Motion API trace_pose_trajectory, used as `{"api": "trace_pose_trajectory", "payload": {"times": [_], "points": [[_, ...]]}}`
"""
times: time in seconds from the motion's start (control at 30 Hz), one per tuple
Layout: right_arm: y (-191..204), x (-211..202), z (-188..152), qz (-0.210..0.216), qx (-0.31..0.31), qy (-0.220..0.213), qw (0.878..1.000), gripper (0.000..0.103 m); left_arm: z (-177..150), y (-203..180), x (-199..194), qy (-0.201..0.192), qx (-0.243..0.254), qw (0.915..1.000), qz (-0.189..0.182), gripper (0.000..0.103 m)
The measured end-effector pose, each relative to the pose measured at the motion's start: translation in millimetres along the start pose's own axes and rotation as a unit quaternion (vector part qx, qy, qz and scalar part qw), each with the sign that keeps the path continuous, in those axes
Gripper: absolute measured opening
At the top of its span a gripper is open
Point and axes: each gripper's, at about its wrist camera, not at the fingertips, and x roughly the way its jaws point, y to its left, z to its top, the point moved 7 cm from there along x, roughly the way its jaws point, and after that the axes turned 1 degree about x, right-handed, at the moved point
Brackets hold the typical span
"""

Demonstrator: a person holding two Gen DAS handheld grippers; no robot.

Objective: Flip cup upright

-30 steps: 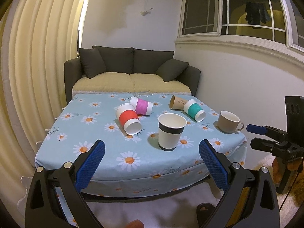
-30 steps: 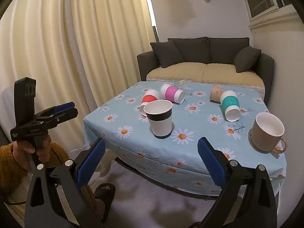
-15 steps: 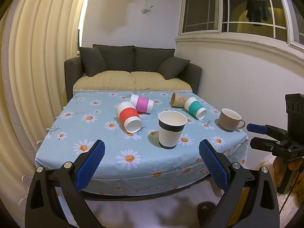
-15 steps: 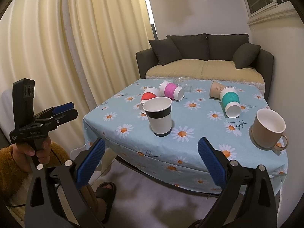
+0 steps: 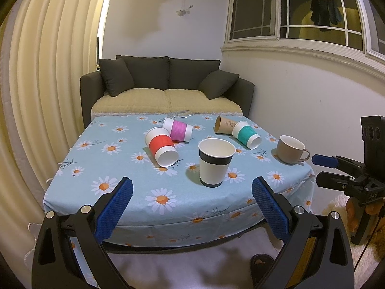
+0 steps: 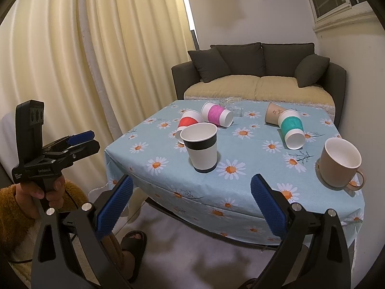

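Both grippers, left [image 5: 191,203] and right [image 6: 191,202], spread, empty. Daisy-print table [image 5: 108,166]: four paper cups lying, one black-banded paper cup [image 5: 215,162] upright, one beige ceramic mug [image 5: 290,149].

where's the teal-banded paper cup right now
In the left wrist view the teal-banded paper cup lies on its side on the right part of the table, between the tipped brown paper cup and the upright beige mug.
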Motion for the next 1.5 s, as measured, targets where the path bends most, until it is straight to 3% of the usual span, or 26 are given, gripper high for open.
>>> {"api": "trace_pose_trajectory", "payload": {"times": [1.5], "points": [[-0.4, 2.1, -2.0, -0.006, -0.003, 0.006, 1.0, 0.098, 0.4, 4.4, 2.1, 0.004, 0.003, 1.0, -0.003, 0.097]]}}
